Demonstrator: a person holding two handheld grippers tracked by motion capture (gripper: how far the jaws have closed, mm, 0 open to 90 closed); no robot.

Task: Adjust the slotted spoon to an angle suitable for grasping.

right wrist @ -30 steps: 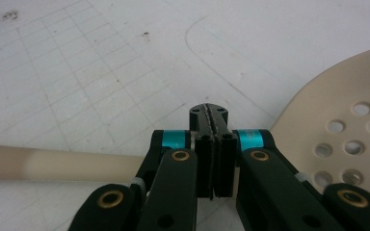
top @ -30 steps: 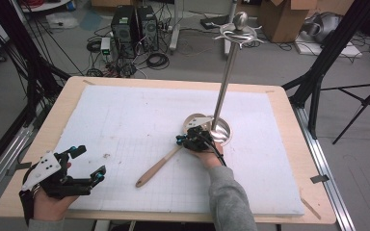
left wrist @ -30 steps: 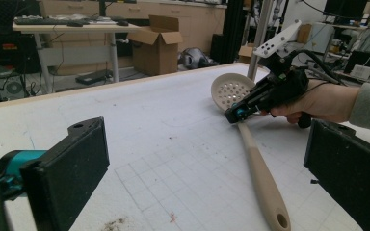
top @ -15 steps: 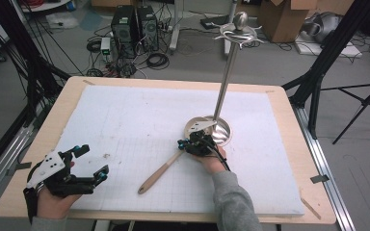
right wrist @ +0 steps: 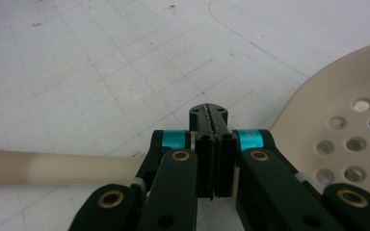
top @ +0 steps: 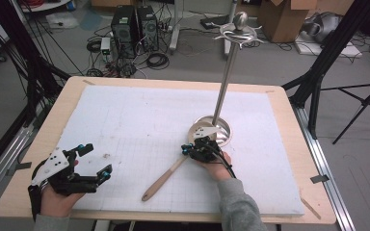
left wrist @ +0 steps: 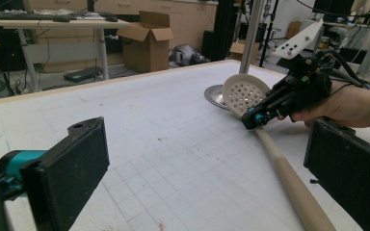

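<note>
Beige skimmer (top: 200, 132) under closed right claw (top: 192, 150)

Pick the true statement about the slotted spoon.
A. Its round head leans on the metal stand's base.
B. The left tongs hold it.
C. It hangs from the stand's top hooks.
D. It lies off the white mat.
A: the slotted spoon's perforated head rests tilted against the stand's base, handle lying on the mat.

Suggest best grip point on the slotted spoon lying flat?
Probably the slotted spoon at mid-handle, from above, jaws across it: the handle is a straight round bar lying flat on the mat, free on both sides; the perforated bowl is wide and leans by the stand base.
</note>
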